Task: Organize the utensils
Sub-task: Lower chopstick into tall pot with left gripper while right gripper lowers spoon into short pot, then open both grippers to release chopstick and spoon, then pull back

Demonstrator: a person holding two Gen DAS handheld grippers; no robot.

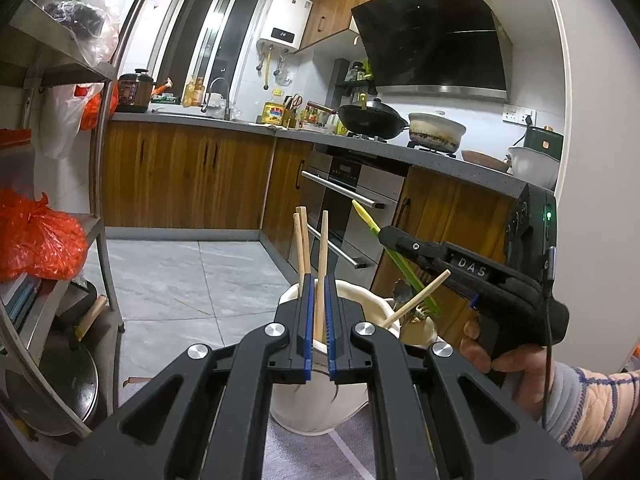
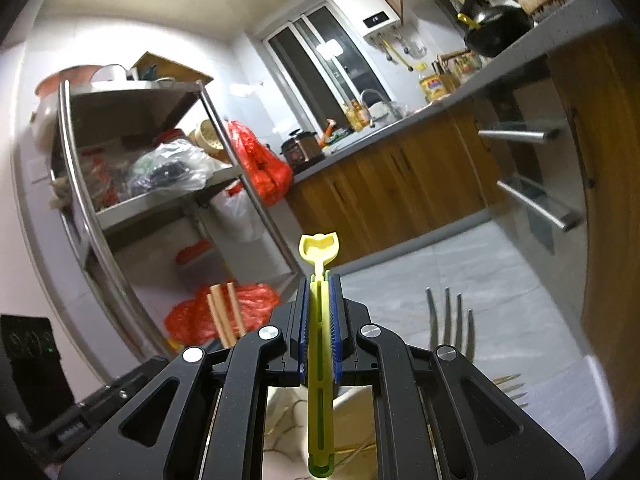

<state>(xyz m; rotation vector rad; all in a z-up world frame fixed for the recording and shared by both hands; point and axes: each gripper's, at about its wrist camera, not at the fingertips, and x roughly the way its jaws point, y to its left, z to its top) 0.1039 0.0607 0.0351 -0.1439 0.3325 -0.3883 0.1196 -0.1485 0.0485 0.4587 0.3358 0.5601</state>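
Observation:
A cream ceramic utensil holder (image 1: 360, 308) stands just beyond my left gripper (image 1: 319, 284), with several wooden chopsticks (image 1: 303, 240) upright in it. The left jaws stand around one chopstick (image 1: 321, 264) with a small gap either side. My right gripper (image 2: 320, 284) is shut on a yellow-green plastic utensil (image 2: 320, 360); its yellow head (image 2: 319, 246) sticks out past the fingertips. In the left wrist view the right gripper (image 1: 384, 236) holds that utensil (image 1: 404, 264) slanted over the holder. A metal fork (image 2: 450, 320) stands to the right in the right wrist view.
A steel shelf rack (image 2: 132, 184) with red and clear bags stands to the left. Wooden cabinets and an oven (image 1: 348, 208) run along the far and right side under a grey counter (image 1: 400, 152) with a wok and pots. A lilac cloth (image 1: 316, 456) lies under the holder.

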